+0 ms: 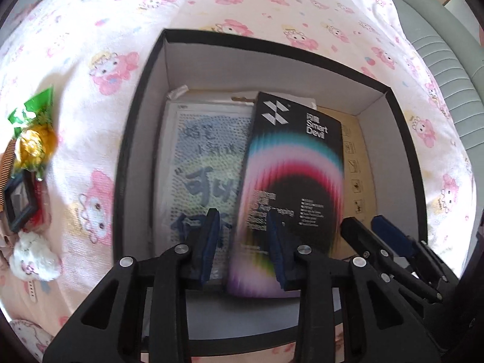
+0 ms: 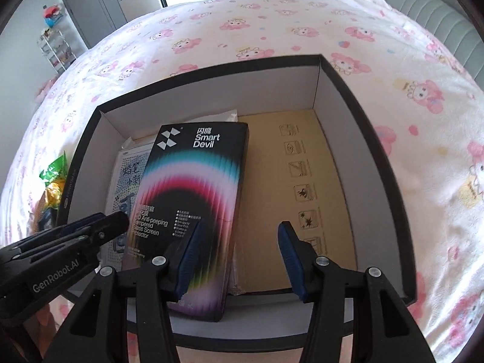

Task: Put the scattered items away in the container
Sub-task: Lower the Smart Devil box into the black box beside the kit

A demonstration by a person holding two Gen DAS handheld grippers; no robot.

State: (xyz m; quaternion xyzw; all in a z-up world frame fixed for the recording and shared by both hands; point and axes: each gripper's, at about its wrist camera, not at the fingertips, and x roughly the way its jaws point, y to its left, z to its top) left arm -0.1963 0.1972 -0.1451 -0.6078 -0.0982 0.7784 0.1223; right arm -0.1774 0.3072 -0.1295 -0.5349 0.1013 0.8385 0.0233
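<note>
Both tools hang over the bed, its pink cartoon-print sheet soft and rumpled, and that softness is the first worry: the big black cardboard box with pale inner walls sits on bedding, so any push on its rim could tip or slide it.

Inside the box, a black rectangular screen-protector carton with a rainbow arc print lies slanted, propped on a clear-bagged sheet with a blue dotted print, and a brown cardboard insert covers the floor to its right. That carton looks unsettled; a nudge on its raised near end could flip it or drag the bag up with it.

The left tool stands half parted, pads clear of everything, straddling the carton's left edge from above. The risk, I'd say, is the blue pads snagging that edge on the way out. The right tool is spread wide and empty, beside the carton's right side, and the two tools are close enough to knock together.

Still out on the sheet left of the box: a green and gold crinkly snack packet, a small black-framed square object and a little white plush toy. They lie bunched, so a grab at one may catch its neighbour.
</note>
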